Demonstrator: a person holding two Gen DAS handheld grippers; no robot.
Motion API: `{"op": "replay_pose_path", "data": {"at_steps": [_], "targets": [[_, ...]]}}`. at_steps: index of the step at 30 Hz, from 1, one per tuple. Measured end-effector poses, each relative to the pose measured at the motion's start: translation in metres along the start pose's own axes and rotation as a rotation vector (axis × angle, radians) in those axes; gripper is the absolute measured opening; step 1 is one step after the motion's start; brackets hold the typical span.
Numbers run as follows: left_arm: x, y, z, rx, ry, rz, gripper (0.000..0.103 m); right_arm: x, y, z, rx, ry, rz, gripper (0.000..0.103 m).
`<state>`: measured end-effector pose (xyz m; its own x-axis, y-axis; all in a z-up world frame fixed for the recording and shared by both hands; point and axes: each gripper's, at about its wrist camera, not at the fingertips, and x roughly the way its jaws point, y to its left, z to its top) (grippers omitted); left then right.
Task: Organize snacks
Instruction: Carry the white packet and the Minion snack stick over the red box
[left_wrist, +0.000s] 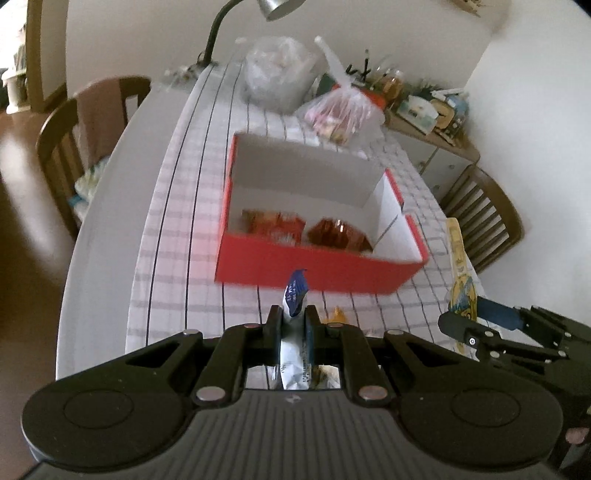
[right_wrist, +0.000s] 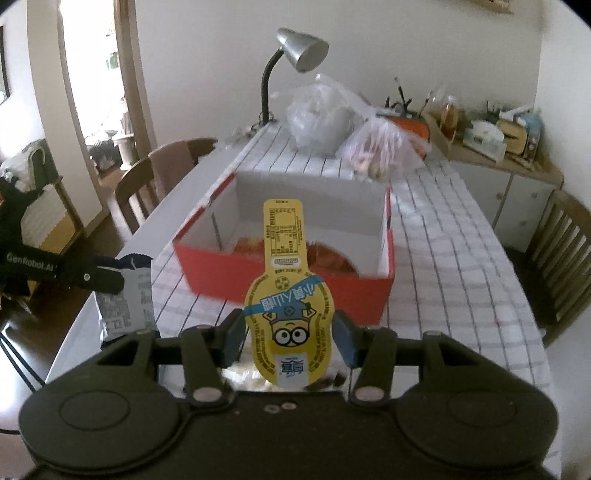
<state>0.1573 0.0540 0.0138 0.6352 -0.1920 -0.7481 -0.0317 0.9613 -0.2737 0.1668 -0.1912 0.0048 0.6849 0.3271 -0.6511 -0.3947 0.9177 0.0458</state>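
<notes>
My left gripper (left_wrist: 293, 317) is shut on a white and blue snack packet (left_wrist: 294, 295), held edge-on above the table in front of the red box (left_wrist: 317, 266). The same packet (right_wrist: 123, 299) and left gripper (right_wrist: 107, 282) show at the left of the right wrist view. My right gripper (right_wrist: 290, 328) is shut on a yellow cartoon snack pack (right_wrist: 288, 295), held upright before the red box (right_wrist: 288, 284). That pack (left_wrist: 460, 280) and the right gripper (left_wrist: 476, 321) appear at the right of the left wrist view. Orange-wrapped snacks (left_wrist: 306, 230) lie inside the box.
The box stands on a checked tablecloth (left_wrist: 184, 229). Behind it sit tied plastic bags (right_wrist: 354, 136) and a desk lamp (right_wrist: 295, 55). Wooden chairs (left_wrist: 74, 147) flank the table. A cluttered sideboard (right_wrist: 495, 147) stands at the right wall.
</notes>
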Motion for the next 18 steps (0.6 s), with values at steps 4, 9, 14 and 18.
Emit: {"op": "replay_pose_path", "data": {"at_steps": [4, 9, 14, 18], "targets": [[0.011, -0.009, 0.027, 0.023, -0.019, 0.015, 0.012, 0.013, -0.012, 0.025, -0.002, -0.018, -0.008, 0.05], [0.033, -0.017, 0.059, 0.038, -0.024, 0.042, 0.012, 0.037, -0.028, 0.051, -0.005, -0.015, -0.011, 0.05], [0.059, -0.025, 0.09, 0.05, -0.023, 0.063, 0.012, 0.064, -0.044, 0.071, -0.017, 0.004, -0.003, 0.05], [0.082, -0.028, 0.108, 0.059, -0.009, 0.083, 0.012, 0.092, -0.054, 0.085, -0.023, 0.031, 0.005, 0.05]]}}
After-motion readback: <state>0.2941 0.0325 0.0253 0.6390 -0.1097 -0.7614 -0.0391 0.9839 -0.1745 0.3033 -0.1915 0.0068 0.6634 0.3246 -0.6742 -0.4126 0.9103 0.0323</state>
